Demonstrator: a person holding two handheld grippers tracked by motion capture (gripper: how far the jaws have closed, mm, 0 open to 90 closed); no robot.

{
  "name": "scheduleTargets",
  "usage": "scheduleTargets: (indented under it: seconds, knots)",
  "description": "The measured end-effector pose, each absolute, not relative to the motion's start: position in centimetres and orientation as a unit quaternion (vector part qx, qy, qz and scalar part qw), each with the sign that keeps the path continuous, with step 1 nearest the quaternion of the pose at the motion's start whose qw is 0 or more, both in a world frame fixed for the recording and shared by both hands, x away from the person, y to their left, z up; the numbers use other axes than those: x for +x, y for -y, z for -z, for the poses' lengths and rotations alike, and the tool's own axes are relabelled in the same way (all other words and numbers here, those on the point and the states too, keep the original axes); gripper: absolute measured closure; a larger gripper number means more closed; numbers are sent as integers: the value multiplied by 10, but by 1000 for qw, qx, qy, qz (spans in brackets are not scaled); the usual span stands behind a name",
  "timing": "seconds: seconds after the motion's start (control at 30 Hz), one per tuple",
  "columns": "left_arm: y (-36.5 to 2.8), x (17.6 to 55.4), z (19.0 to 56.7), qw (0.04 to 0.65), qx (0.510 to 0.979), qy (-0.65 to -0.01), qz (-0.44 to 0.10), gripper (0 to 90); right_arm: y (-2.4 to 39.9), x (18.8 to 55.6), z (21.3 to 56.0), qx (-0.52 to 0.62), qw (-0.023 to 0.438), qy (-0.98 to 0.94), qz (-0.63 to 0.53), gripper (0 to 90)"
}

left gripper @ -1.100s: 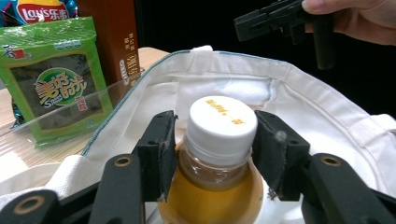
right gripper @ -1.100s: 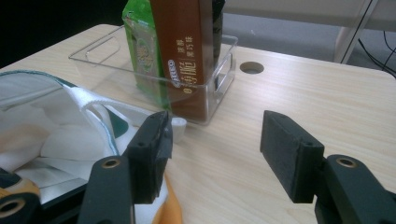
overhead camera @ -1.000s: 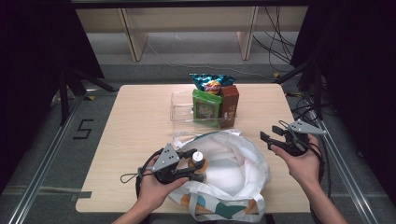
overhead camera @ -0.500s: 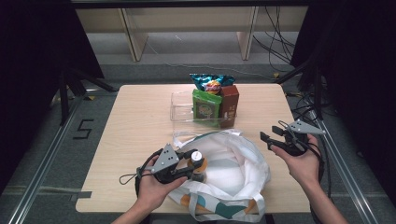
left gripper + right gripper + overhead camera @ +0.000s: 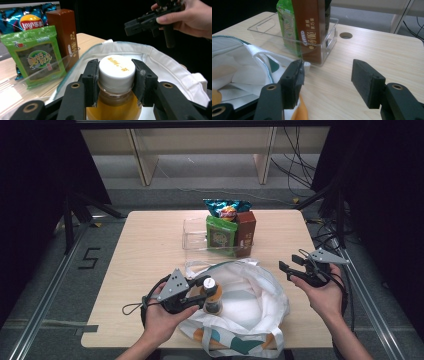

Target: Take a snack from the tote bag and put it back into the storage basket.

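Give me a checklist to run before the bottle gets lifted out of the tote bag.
1. Left gripper clamped on the bottle at its cap: ok; jaws just closed on it.
2. Bottle upright: ok.
3. Tote bag mouth open around the bottle: ok.
4. Right gripper open, clear of the bag: ok.
5. Free space in the clear bin beside the snacks: ok.
6. Bag strap free of the bottle: cannot tell.

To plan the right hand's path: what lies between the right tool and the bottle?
In the high view, the white bag's open mouth lies between right tool and bottle.
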State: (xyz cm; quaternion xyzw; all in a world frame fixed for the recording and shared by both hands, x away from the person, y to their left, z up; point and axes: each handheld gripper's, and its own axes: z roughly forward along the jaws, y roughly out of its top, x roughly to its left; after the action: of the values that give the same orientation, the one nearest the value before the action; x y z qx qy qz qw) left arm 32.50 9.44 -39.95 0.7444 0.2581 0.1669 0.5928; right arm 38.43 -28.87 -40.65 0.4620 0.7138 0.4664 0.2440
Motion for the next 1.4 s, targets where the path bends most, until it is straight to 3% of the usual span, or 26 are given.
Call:
scheduleTargets:
  seconds: [1.4]
  knots:
    - [-113, 355, 320, 639, 670, -291, -241, 590, 291, 385, 409, 457, 247, -722, -458, 434]
